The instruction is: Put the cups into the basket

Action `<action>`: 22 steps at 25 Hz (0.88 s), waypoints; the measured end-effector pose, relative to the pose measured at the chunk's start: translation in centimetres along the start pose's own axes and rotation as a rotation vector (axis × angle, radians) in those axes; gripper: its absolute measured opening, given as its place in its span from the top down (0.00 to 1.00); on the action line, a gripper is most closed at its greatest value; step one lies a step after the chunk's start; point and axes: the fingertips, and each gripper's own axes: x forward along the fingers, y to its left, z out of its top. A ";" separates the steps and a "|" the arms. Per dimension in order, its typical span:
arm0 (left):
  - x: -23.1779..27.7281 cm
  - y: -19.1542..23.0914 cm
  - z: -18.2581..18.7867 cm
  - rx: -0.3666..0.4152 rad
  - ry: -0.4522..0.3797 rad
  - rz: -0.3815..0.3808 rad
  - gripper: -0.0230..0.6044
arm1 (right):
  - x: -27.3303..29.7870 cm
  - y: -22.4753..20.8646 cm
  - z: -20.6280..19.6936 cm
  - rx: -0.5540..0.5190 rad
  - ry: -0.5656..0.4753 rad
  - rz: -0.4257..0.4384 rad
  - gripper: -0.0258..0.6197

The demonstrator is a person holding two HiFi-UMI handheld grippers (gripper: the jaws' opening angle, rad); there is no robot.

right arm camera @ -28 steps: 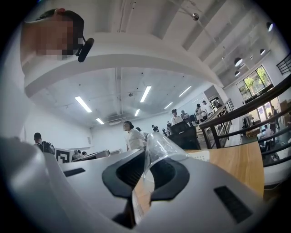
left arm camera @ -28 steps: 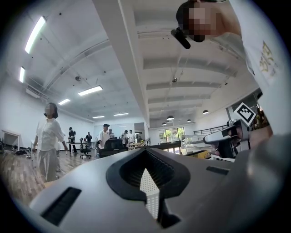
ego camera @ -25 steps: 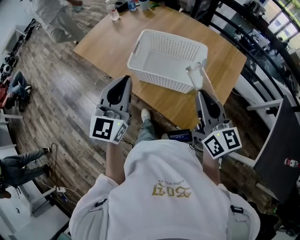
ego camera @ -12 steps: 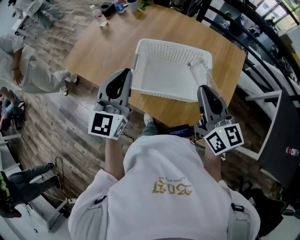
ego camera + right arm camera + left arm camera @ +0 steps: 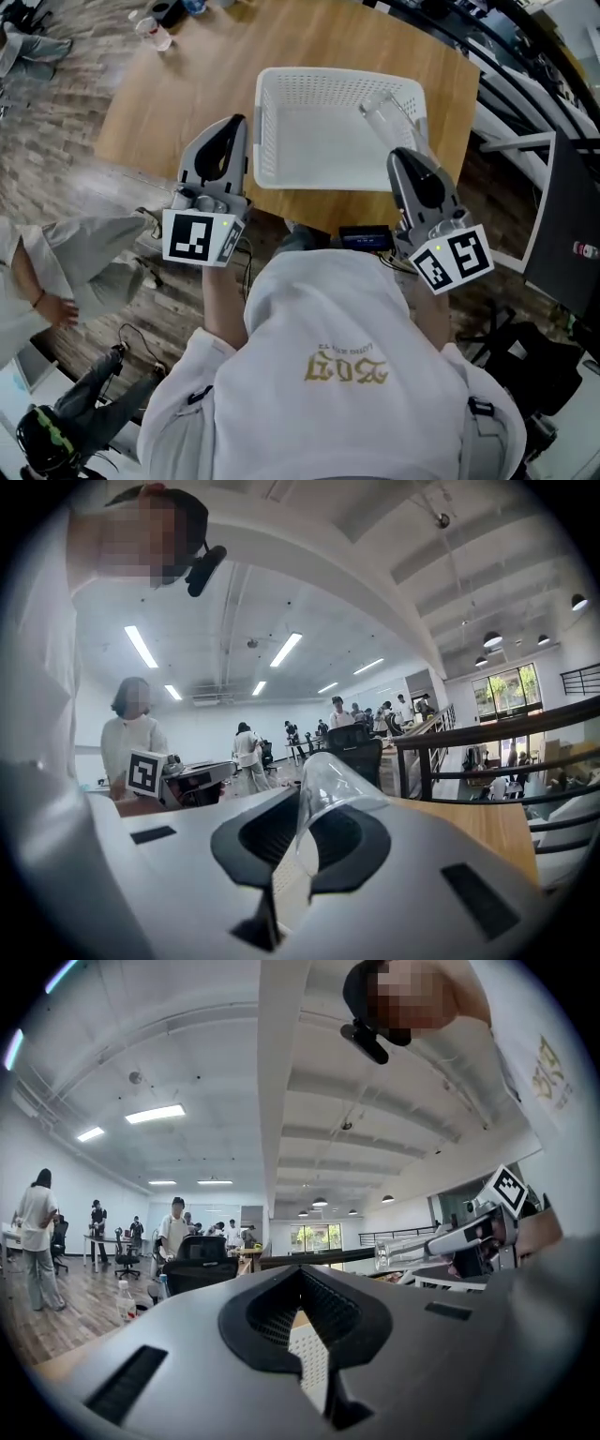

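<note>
- Right gripper (image 5: pixel 291 850) has its jaws closed on a clear plastic cup (image 5: pixel 328 794), which sticks out ahead of the tips and leans a little to one side.
- From the head view, the cup (image 5: pixel 382 114) reaches forward of that gripper (image 5: pixel 403 152) and sits over the right side of the white basket (image 5: pixel 281 173). I cannot tell how high above the basket floor it hangs.
- My left gripper (image 5: pixel 305 1335) is pressed together on nothing. The basket's perforated wall shows just ahead through the slit between its jaws.
- I judge the cup to be very light and thin-walled. It will flex or crease under a hard squeeze, and the smooth plastic can slip or pivot in the pads.
- The wall is the natural place to hold it, close to one end where it is stiffest. Which end sits in the jaws now I cannot make out.
- Being so light, it will likely bounce or roll once let go, so a low release inside the basket looks safer than a drop.
- What looks like a second clear cup (image 5: pixel 155 33) stands far ahead and to the left of the left gripper (image 5: pixel 234 127), at the far corner of the wooden table (image 5: pixel 187 84).
</note>
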 end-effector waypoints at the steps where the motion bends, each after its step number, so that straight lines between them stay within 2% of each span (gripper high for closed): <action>1: 0.3 0.1 -0.3 -0.003 0.005 -0.010 0.95 | 0.0 -0.1 -0.1 -0.009 0.010 -0.009 0.91; 8: 3.1 -0.3 -2.1 -0.003 0.050 -0.032 0.95 | -0.5 -2.3 -0.9 -0.047 0.071 -0.048 0.91; 13: 5.1 -1.3 -3.9 0.049 0.149 -0.088 0.95 | 0.5 -3.4 -2.1 -0.083 0.145 -0.019 0.91; 18: 6.8 -2.7 -5.7 0.138 0.247 -0.146 0.95 | 2.0 -3.6 -3.3 -0.144 0.207 0.006 0.91; 22: 8.2 -3.9 -7.2 0.133 0.306 -0.199 0.95 | 2.7 -4.2 -4.5 -0.154 0.273 0.029 0.91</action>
